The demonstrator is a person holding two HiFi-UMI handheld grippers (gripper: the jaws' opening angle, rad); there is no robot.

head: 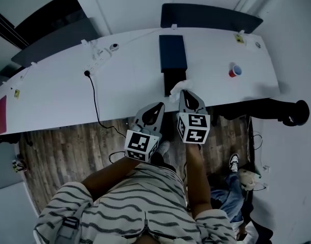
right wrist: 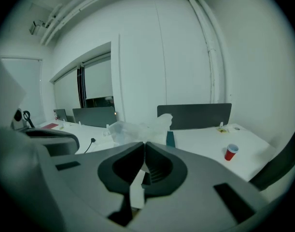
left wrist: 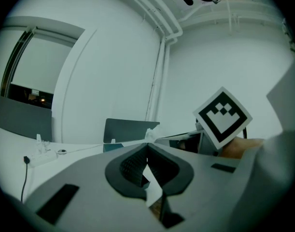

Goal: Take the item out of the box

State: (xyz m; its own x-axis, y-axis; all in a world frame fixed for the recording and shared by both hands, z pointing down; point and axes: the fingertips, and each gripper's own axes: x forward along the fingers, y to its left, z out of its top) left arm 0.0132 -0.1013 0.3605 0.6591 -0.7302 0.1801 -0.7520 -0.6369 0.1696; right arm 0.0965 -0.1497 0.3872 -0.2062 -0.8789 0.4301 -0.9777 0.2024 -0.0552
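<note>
A dark blue box (head: 172, 52) lies in the middle of the white table (head: 58, 93), with a black part (head: 173, 80) lying open at its near end. My right gripper (head: 185, 91) hovers just in front of that end. It is shut on a crumpled clear plastic bag (head: 176, 89), which bunches up past the jaw tips (right wrist: 137, 129) in the right gripper view. A corner of the blue box (right wrist: 170, 139) shows behind the bag. My left gripper (head: 159, 104) hangs lower, off the table's front edge, shut with nothing between its pads (left wrist: 135, 168).
A red cup (head: 235, 70) stands at the table's right, also in the right gripper view (right wrist: 231, 152). A power strip (head: 96, 60) and black cable (head: 94, 98) lie at the left. Dark partition screens (head: 211, 17) line the far edge. Below me is wooden floor.
</note>
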